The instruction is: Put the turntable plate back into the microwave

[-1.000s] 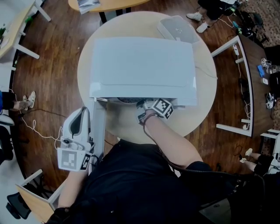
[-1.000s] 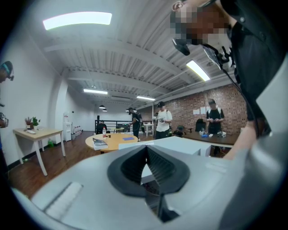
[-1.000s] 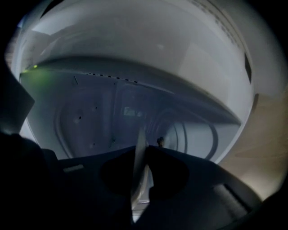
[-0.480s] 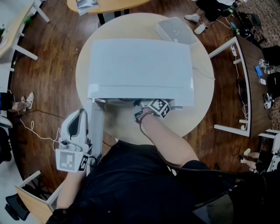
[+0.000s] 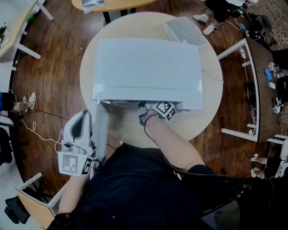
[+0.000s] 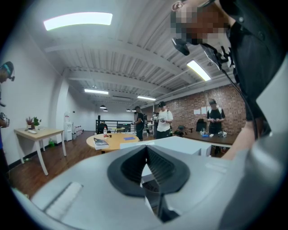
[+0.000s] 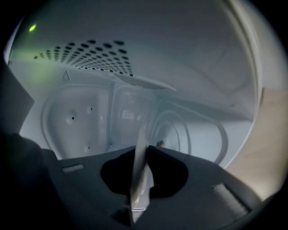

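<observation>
The white microwave (image 5: 146,67) stands on a round table, its door (image 5: 101,134) swung open toward me at the left. My right gripper (image 7: 143,148) reaches into the cavity; in the head view only its marker cube (image 5: 164,110) shows at the opening. Its jaws are shut on the clear glass turntable plate (image 7: 140,175), seen edge-on as a thin pale strip between the pads. The cavity's back wall (image 7: 90,121) and ringed curves lie beyond. My left gripper (image 5: 84,116) hangs outside, beside the door, shut with nothing held (image 6: 146,150).
The round wooden table (image 5: 207,112) carries a flat grey device (image 5: 182,29) behind the microwave. Another wooden table (image 5: 108,4) stands beyond it, and a white-framed table (image 5: 252,67) at the right. Several people (image 6: 164,121) stand far across the room.
Only the head camera sways a little. Both grippers stay where they were, the right one still inside the microwave's opening.
</observation>
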The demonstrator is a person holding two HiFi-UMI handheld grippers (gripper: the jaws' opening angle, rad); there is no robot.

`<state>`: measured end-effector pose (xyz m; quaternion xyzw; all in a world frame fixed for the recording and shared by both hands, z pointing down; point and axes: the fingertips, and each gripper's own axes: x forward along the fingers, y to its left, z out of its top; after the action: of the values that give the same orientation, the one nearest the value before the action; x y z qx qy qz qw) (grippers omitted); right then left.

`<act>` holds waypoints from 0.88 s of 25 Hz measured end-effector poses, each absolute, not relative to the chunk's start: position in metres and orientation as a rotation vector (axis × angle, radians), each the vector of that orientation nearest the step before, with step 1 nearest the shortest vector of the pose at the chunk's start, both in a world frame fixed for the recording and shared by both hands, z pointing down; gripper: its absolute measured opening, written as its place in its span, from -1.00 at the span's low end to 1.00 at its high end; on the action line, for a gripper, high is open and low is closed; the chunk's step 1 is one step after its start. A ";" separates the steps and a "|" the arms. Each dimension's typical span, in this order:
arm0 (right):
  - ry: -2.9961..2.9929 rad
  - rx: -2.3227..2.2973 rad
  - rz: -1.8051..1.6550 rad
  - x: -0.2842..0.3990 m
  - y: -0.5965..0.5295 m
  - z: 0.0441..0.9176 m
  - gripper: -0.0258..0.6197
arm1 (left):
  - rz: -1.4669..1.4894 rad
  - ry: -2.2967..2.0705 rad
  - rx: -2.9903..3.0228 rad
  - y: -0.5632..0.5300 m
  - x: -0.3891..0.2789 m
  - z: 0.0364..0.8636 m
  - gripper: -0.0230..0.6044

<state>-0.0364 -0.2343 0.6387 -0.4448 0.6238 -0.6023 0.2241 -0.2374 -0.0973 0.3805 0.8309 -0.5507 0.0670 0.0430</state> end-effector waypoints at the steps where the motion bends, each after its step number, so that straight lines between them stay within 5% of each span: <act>1: 1.718 -1.231 -1.661 -0.037 -0.235 0.639 -0.82 | 0.205 -1.682 2.542 -0.097 -0.238 0.381 -0.91; 22: 1.645 -1.351 -1.622 -0.040 -0.252 0.651 -0.82 | 0.213 -1.677 2.515 -0.097 -0.245 0.386 -0.91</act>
<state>-0.0400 -0.2524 0.6512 -0.4912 0.5981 -0.5897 0.2309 -0.2447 -0.0973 0.3857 0.8287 -0.5524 0.0701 0.0556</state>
